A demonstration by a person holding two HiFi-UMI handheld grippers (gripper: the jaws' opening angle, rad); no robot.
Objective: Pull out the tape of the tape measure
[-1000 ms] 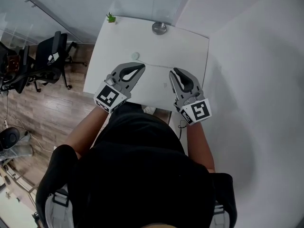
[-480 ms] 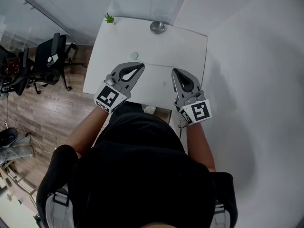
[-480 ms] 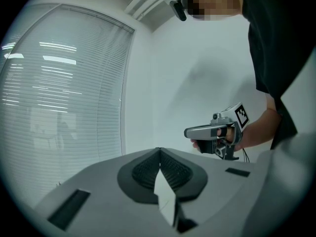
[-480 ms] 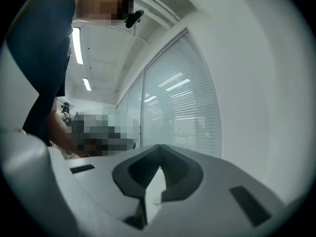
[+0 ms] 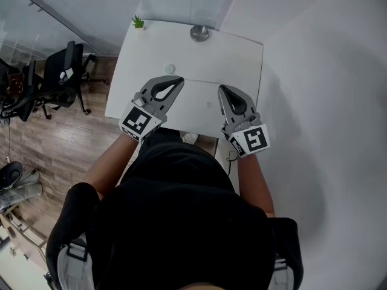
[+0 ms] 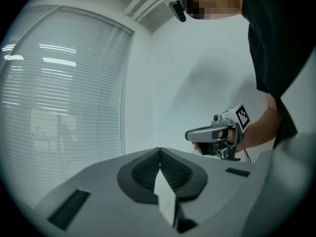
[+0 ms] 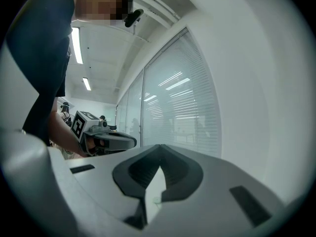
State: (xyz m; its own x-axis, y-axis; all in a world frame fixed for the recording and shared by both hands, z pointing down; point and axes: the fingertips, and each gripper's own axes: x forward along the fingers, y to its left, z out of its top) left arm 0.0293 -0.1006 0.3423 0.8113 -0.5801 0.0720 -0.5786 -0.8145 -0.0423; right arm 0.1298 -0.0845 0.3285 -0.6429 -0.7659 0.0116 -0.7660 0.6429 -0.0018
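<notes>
Round grey disc lies at the far edge of the table, about mid-width. It may be the tape measure, but it is too small to confirm. No tape can be seen drawn out.

Left gripper: over the near left part of the table, held level, well apart from the disc. Jaws fully together in the left gripper view, nothing between them.

Right gripper: over the near right part of the table, level, also well apart from the disc. Jaws closed tip to tip in the right gripper view, nothing held.

A small pale round thing lies on the table, just beyond the left gripper.

A small green plant stands at the table's far left corner.

Black office chairs stand on wooden floor off the table's left side.
</notes>
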